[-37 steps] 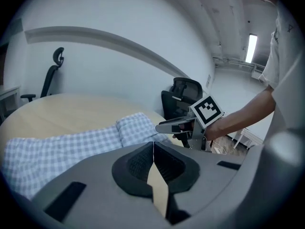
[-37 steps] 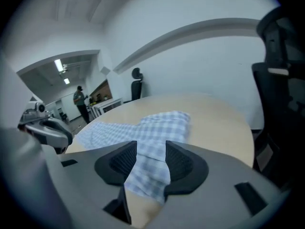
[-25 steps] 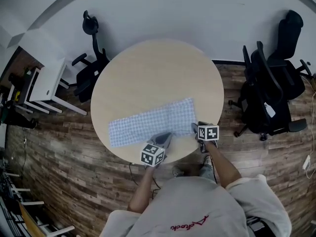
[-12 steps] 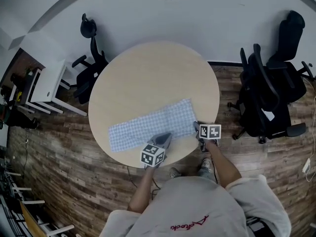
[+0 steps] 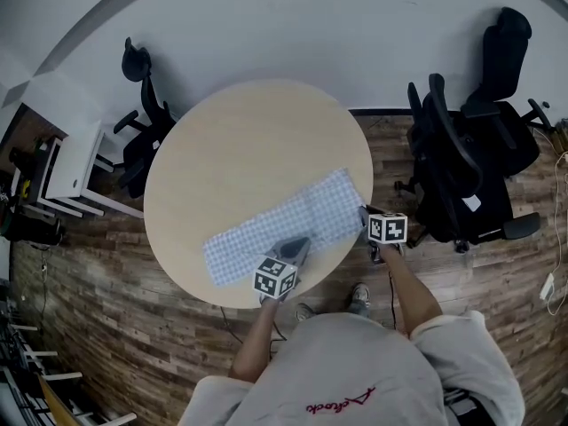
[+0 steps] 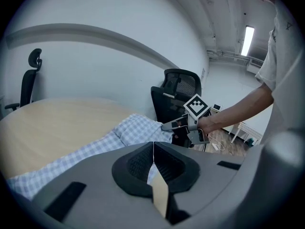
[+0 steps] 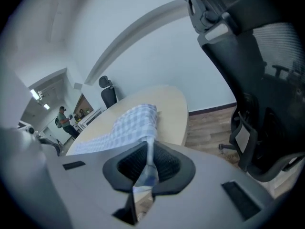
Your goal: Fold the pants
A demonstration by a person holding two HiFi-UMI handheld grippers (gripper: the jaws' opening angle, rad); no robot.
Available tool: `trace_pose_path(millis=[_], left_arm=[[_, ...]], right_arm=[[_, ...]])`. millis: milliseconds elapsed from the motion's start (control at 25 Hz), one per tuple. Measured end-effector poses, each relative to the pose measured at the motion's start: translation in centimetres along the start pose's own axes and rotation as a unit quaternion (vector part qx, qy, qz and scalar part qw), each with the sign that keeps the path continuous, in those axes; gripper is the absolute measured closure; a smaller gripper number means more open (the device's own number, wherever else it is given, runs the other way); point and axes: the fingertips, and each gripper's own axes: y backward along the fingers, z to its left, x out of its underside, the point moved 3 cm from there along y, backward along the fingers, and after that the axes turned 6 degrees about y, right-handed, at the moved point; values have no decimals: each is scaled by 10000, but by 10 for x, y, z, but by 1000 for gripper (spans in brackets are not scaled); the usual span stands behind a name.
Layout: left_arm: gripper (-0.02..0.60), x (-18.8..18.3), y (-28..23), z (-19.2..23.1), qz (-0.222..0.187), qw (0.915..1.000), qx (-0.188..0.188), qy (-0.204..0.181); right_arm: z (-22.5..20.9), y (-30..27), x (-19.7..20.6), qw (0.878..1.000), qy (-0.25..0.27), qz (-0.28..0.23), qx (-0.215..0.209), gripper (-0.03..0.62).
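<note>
Jaws of your right gripper (image 5: pixel 365 212) have just closed on the checked pants (image 5: pixel 275 224) at their right end. Your left gripper (image 5: pixel 297 246) pinches their lower edge. The cloth lies flat and diagonal at centre frame.

No word or number can be read for certain. Red script (image 5: pixel 342 404) runs across the person's shirt (image 5: pixel 355 353), behind the left gripper (image 5: pixel 303 242) and right gripper (image 5: pixel 365 211), too small to decipher (their cubes (image 5: pixel 275 278) carry only black-and-white square patterns).

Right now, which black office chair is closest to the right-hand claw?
The chair beside the table's right edge. The right claw is next to it; another chair stands farther back, the third chair across the table.
</note>
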Motion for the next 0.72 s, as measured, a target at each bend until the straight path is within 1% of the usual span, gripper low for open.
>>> trace_pose_path(millis=[80,200,400,520,600,720], left_arm=[[549,1,-1,-3,-8,10000,30,-5],[549,4,4,-2,-32,10000,61,0],[549,9,18,-1,-123,9999,104,-28],[549,14,27,-2,-193,9997,128,-33],[549,17,35,-1,-237,9996,135,-15],[549,21,47,2,-328,9994,104,41]], right_arm=[[7,4,-4,9994,307,-130,-52,533],[24,12,-13,9958,853,-332,-22,533],[60,28,-29,9836,1676,-663,-4,534],[92,38,-36,9691,2316,-843,-65,534],[117,43,-41,9561,2766,-953,-142,534],[158,46,-43,9379,3317,-966,-309,536]])
